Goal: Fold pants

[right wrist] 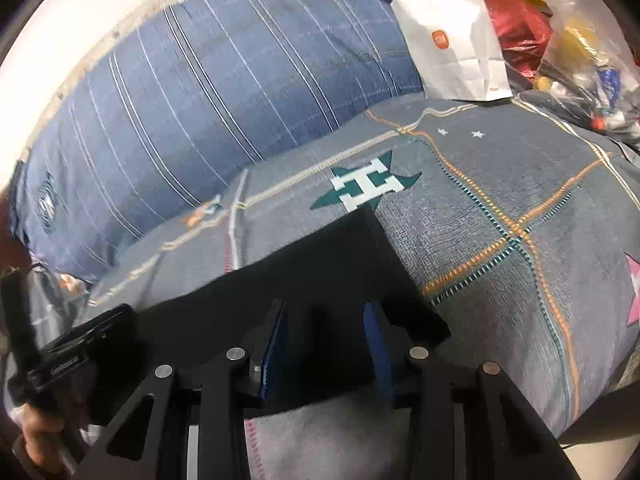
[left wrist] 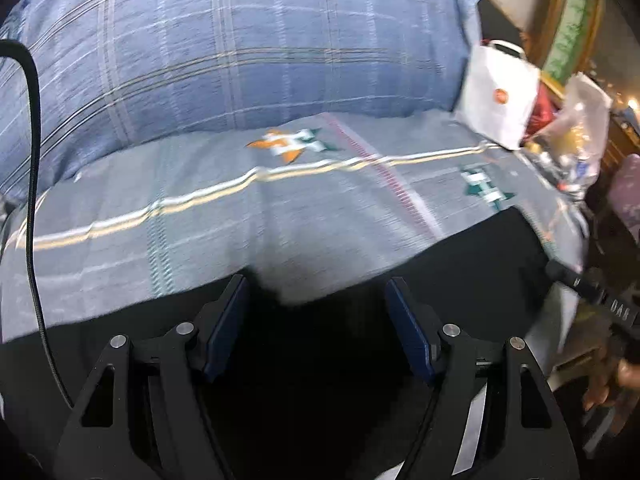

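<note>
Grey patterned bedsheet (right wrist: 500,208) spreads below a blue striped pillow (right wrist: 224,92) — flat black pants (right wrist: 328,256) lie on it. Left claw (left wrist: 316,300) gapes wide, holding nothing; right claw (right wrist: 325,332) half-open, straddling the pants' edge without gripping.

Black pants (right wrist: 344,264): plain dark fabric, lying flat on grey patterned bedspread (right wrist: 500,208), squared corner toward the green star motif.

Domestic bedroom — work surface is a bed with a grey patterned bedspread (right wrist: 500,184), a blue plaid pillow (left wrist: 240,48), and a white paper bag (right wrist: 452,40) beside plastic bags (right wrist: 580,40) at the bedside.
</note>
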`<state>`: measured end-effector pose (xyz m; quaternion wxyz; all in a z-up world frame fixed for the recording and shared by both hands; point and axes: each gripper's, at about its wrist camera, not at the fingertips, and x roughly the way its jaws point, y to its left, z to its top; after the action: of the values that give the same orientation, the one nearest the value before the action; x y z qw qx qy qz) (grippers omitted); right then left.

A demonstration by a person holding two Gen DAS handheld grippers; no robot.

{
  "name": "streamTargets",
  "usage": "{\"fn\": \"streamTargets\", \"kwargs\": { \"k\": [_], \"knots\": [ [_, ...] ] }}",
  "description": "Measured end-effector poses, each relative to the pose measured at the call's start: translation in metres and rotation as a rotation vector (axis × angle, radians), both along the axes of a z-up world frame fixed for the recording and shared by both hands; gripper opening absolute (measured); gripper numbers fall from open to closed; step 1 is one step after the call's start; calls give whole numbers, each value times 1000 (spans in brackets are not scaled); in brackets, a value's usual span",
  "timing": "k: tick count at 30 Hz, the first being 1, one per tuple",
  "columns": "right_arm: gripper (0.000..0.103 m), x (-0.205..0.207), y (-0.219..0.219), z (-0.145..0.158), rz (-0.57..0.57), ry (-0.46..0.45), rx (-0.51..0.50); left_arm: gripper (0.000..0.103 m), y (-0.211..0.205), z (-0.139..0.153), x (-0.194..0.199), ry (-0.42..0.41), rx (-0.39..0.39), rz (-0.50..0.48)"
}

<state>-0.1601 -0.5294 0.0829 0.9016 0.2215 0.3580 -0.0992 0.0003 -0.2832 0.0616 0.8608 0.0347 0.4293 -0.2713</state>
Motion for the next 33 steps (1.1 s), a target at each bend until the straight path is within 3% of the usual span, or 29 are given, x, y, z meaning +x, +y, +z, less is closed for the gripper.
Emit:
{"fn": "streamTargets", "kwargs": {
  "k": [3,6,10,17,23,26,28,30,31,32,33],
  "knots": [
    [38,-15,1,-4,-15,-8,76,77,-19,11,6,19,-54,-94],
    [38,-24,5,-13,-21,10,97,78,-42,23,7,24,-61,-155],
    [38,-25,-2,-29,-38,30,134,79,-91,28,4,88,-67,-323],
    [41,-21,-18,-42,-75,-31,207,79,-176,6,9,176,-35,-500],
    [46,-18,-27,-51,-64,-136,245,79,-229,-16,16,251,-11,-583],
    [48,-14,-32,-53,-54,-186,274,78,-241,-23,16,213,8,-599],
    [48,-11,-37,-56,-58,-215,310,71,-249,-22,11,177,25,-641],
    [43,-8,-44,-59,-73,-244,359,51,-254,-23,8,144,42,-661],
    [35,-7,-46,-60,-82,-241,369,47,-254,-23,8,140,39,-665],
    [18,-4,-49,-61,-91,-226,370,41,-254,-24,8,140,35,-666],
    [12,-2,-50,-62,-99,-219,372,31,-254,-23,9,143,30,-660]
  ]
}}
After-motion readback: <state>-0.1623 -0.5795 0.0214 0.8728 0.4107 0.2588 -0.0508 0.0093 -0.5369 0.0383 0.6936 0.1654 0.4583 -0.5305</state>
